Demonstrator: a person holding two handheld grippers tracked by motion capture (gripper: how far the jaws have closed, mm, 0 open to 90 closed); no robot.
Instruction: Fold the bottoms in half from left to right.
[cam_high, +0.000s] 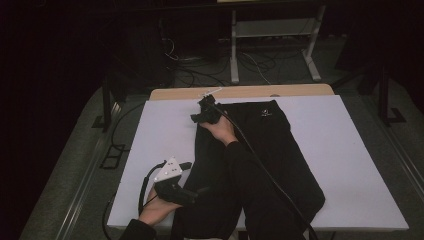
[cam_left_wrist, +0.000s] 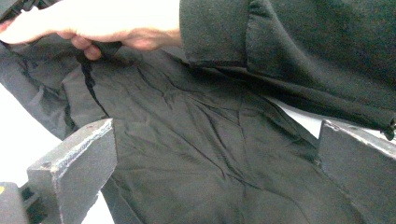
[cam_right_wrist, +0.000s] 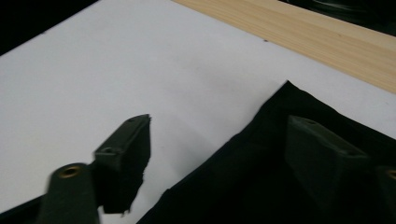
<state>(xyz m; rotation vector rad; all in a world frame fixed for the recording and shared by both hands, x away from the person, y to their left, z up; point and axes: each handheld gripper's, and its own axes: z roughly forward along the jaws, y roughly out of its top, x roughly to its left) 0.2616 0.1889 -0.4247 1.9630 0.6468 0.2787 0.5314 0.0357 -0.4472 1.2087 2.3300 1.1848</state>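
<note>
The black garment (cam_high: 265, 155), soft and limp, lies toward the worktop's far edge; right gripper (cam_right_wrist: 217, 154) fingers straddle its corner half-closed, left gripper (cam_left_wrist: 215, 172) fingers wide.

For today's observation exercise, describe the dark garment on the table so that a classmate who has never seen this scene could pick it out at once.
Start at the white table top with a wooden strip along its far edge. Lying down its middle, from far edge to near edge, is the black garment, the one cloth thing there. A small white logo near its far end marks it out; the right gripper is at its far left corner.
</note>
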